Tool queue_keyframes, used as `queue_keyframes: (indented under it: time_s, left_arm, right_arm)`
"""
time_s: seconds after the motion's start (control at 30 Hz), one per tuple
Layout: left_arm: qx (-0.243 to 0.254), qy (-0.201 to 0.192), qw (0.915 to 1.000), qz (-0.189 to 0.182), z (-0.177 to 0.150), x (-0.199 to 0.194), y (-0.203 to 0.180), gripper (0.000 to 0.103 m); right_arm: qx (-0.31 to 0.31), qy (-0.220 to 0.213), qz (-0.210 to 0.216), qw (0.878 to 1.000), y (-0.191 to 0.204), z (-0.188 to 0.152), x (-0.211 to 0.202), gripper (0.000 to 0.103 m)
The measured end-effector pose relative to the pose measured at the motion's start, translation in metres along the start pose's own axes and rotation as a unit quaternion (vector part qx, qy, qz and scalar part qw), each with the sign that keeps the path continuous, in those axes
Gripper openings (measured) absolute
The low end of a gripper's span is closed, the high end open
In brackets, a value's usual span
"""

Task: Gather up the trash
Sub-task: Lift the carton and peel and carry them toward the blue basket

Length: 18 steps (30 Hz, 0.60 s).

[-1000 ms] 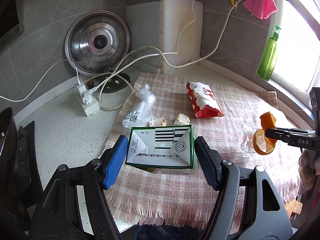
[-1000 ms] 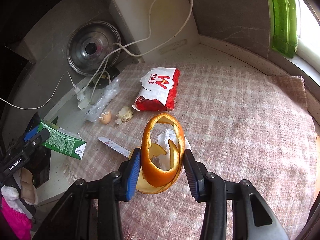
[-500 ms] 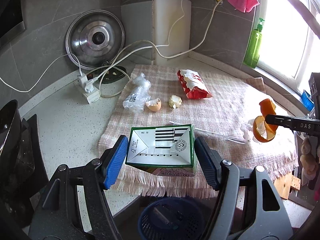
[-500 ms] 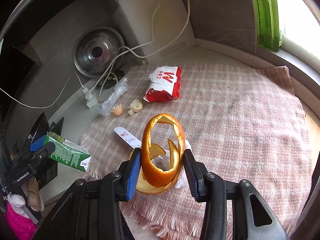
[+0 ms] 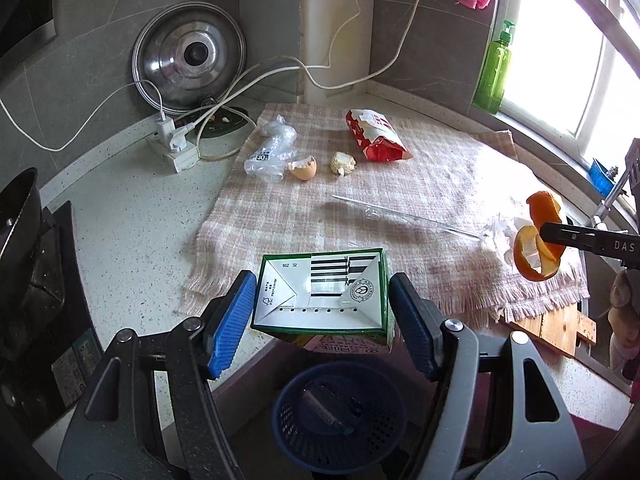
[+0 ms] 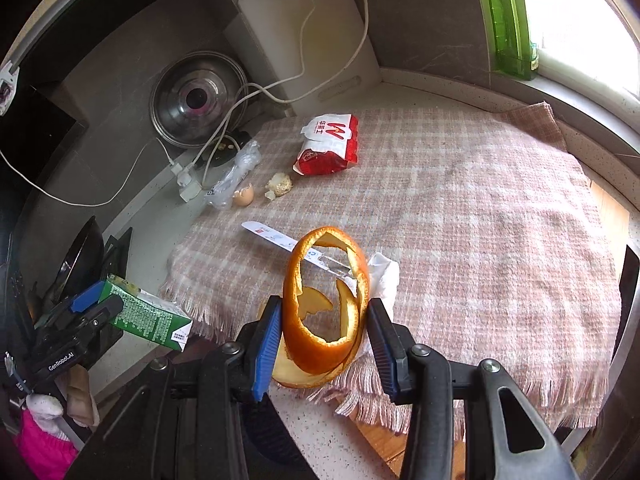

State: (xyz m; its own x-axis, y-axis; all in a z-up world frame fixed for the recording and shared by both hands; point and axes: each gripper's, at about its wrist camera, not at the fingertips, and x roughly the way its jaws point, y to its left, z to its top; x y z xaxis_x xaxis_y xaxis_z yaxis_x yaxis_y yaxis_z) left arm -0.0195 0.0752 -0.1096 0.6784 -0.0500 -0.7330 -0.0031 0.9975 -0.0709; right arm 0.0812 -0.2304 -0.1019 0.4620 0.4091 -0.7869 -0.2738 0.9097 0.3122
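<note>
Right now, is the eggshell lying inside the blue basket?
No, the eggshell lies on the checked cloth; the basket sits below the counter edge.

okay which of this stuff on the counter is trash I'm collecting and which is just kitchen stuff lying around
Trash job: milk carton in left gripper, orange peel in right gripper, eggshell, red snack bag, plastic wrapper, blue bin.

Lying about: pot lid, power strip, green bottle, cutting board.

Pink-checked cloth, orange peel, green-white carton, blue basket
</note>
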Motion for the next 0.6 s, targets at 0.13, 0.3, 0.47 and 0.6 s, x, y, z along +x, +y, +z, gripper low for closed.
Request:
queue_keyframes:
  time_s: [0.13,0.3,0.47,0.6]
  left_arm:
    - [0.002,0.017,0.9998,-0.006,-0.016,0.006,-0.001,0.07]
    - [0.006,0.033,0.9994,-0.01,-0.033,0.012,-0.003,0.07]
    - [0.002,0.052,0.9985,-0.015,-0.051,0.02,-0.001,0.07]
    - [-0.001,0.065,0.9978,-0.016,-0.064,0.025,0.0,0.07]
  right_arm:
    - [0.0,0.012,0.003,1.0,0.009,-0.02,0.002,0.044]
    - [0.006,0.029,0.008,1.0,0.016,-0.043,0.008,0.044]
    - [0.006,0.042,0.008,0.999,0.022,-0.062,0.012,0.044]
    - [0.004,0.051,0.013,0.999,0.028,-0.074,0.014,0.044]
